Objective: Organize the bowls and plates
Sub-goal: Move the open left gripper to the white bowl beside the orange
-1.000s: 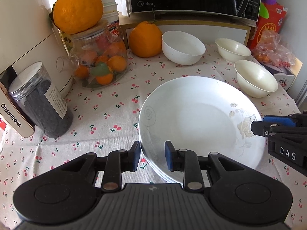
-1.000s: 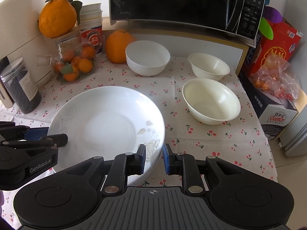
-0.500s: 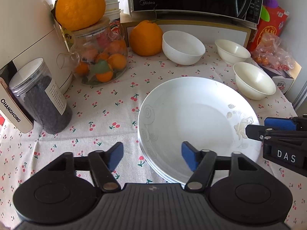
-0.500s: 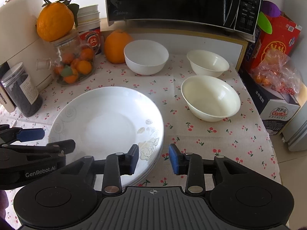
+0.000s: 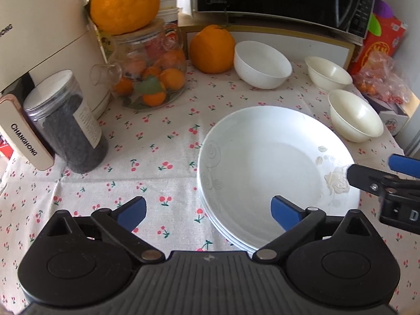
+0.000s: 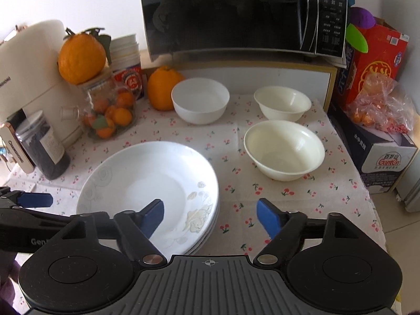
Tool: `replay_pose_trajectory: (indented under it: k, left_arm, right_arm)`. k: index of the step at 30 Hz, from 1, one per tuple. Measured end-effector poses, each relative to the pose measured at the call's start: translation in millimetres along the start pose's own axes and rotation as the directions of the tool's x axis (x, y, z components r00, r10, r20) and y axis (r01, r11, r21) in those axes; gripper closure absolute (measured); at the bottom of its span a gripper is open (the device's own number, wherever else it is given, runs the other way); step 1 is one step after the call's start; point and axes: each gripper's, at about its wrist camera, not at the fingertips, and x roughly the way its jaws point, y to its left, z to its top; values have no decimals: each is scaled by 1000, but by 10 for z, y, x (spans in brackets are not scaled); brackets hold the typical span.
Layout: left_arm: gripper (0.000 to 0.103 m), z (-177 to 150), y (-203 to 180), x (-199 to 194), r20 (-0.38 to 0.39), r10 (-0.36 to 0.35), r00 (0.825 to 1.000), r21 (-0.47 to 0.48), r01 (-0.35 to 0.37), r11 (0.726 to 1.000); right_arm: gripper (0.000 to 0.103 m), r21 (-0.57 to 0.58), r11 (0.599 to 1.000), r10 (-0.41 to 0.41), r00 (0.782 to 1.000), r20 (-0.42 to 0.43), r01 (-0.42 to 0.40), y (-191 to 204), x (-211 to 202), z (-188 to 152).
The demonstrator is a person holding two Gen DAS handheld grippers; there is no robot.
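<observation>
A stack of white plates (image 5: 273, 168) lies on the cherry-print tablecloth; it also shows in the right wrist view (image 6: 147, 191). My left gripper (image 5: 208, 211) is open and empty, just above the stack's near left rim. My right gripper (image 6: 211, 215) is open and empty over the stack's near right rim. A white bowl (image 6: 200, 100) stands at the back. A small cream bowl (image 6: 282, 103) stands right of it. A larger cream bowl (image 6: 284, 150) stands in front of that one, to the right of the plates.
A jar of small oranges (image 5: 149, 76) with a big orange (image 5: 124, 0) on top, a dark jar (image 5: 65, 123) and a white appliance (image 5: 39, 31) line the left. A microwave (image 6: 241, 13) stands at the back. Boxes and a bag (image 6: 378, 102) are at the right.
Both grippers have opened wide and drawn back a little from the plate rim. The plate stack lies still on the cloth.
</observation>
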Motion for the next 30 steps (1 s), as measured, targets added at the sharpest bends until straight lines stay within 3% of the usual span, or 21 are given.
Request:
replay_pose_trajectory:
  k: [4,9,15,21,30]
  left_arm:
    - [1,44,26,-44,13,13,1000,-24,-13,1000]
    - [1,150,11,-72,14,52,999,-44,-51,998]
    - [1,391,-2,-56,81,107,991,-53,-103,993]
    - [1,697,-8,109,80,91,993,-117,-81,990]
    - [1,1099,-92,412,116,31,993,-196,-8,981]
  right_arm:
    - [17,26,1000,10,1000,20,-10,-54,-37,23]
    - [16,139,990,27,999,31,-31,-176,-44,193]
    - [16,191,980,49,997,59,-59,-305,71,475]
    - [16,189,979,63,995,71,-75,-395,307,736]
    - [16,301,943,125,990,72,-141,-582,802,1156]
